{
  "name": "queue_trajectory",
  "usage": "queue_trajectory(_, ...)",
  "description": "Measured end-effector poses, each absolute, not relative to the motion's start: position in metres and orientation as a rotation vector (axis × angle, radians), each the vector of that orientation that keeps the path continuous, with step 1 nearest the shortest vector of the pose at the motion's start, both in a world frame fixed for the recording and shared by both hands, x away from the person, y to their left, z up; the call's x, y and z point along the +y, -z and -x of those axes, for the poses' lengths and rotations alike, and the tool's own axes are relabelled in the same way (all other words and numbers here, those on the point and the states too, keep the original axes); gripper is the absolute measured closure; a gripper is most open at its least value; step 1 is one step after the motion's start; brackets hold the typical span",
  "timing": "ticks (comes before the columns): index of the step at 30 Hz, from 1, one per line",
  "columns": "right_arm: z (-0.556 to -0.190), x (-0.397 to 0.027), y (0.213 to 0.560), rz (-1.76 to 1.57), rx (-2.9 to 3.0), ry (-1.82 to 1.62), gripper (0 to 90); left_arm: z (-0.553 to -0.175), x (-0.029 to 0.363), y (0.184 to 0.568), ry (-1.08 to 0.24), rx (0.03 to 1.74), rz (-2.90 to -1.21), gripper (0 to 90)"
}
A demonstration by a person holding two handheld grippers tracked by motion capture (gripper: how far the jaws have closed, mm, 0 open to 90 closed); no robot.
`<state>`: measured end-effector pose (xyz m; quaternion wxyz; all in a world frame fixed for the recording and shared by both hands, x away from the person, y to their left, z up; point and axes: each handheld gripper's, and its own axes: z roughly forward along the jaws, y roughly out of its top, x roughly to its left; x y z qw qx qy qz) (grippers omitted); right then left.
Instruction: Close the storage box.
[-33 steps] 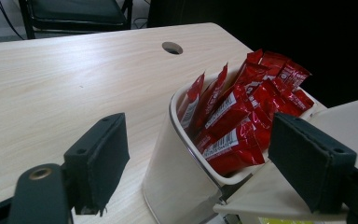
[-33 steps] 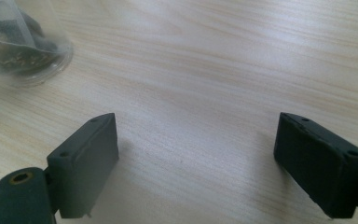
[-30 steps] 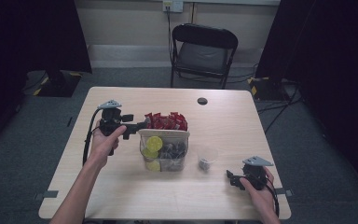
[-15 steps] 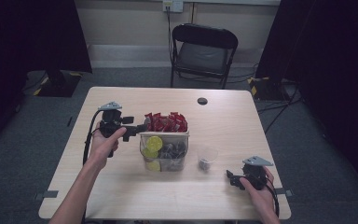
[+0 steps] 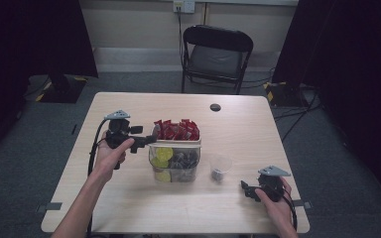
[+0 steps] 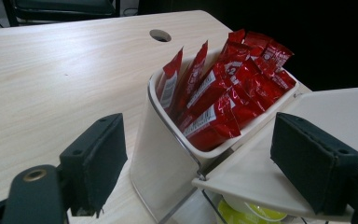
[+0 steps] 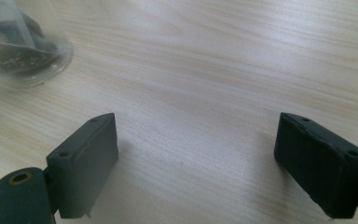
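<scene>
Even overhead light (dark, dim surroundings)

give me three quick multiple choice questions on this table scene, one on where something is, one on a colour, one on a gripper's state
1. Where does the small clear cup stand?
A. on the chair
B. on the table, between the organiser and the right gripper
C. inside the organiser

2. What colour are the sachets in the organiser's back compartment?
A. red
B. blue
C. white

3. How do the right gripper's jaws stand?
A. shut on the cup
B. shut on a sachet
C. open, with bare table between them

Answers:
1. B: the high view shows the cup on the table, right of the organiser and left of the right gripper.
2. A: the left gripper view shows red packets upright in the white bin.
3. C: the right gripper view shows both pads wide apart over wood.
</scene>
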<state>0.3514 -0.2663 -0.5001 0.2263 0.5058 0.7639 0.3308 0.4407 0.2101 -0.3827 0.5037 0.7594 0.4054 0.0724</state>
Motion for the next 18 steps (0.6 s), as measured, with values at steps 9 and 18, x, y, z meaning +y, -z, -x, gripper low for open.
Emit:
queue_trajectory(9, -0.352, -0.266, 0.500, -1.395, 2.105, -0.912, 12.8, -0.439, 0.209, 0.394, -0.134, 0.988, -1.858, 17.2)
queue_trajectory(18, -0.352, -0.266, 0.500, -1.395, 2.106, -0.912, 12.8, -0.436, 0.198, 0.407, -0.121, 0.985, -1.929, 16.8)
